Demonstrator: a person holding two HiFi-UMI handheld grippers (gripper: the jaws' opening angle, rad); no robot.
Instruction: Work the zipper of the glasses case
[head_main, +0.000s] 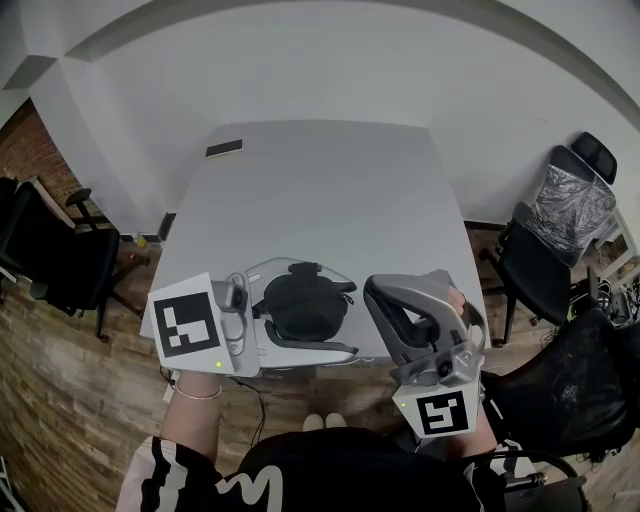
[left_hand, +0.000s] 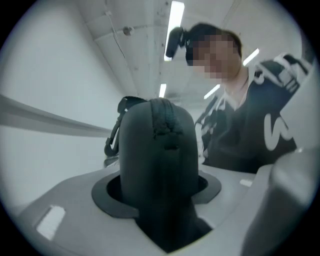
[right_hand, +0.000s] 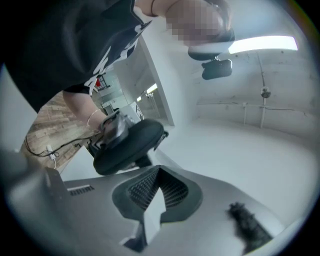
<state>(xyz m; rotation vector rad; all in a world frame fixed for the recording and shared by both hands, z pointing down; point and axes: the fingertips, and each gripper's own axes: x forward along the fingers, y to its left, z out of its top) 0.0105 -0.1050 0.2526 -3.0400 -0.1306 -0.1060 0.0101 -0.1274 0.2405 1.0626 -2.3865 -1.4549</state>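
1. Left gripper (head_main: 345, 318) clamps the glasses case (head_main: 305, 300) at the table's (head_main: 320, 180) 6 o'clock edge.
2. Right gripper (head_main: 385, 300), jaws together and empty, stands just beside it; the case lies at its 9 o'clock.
3. Zipper (left_hand: 167, 127) runs in line with the left jaws; the right gripper appears best placed to reach it.

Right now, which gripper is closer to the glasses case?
Left. The left gripper has its fingers closed on the glasses case; the right gripper sits apart, off to the case's right, holding nothing.

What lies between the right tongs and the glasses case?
In the head view, only a narrow bare strip of table separates the right tongs from the glasses case.
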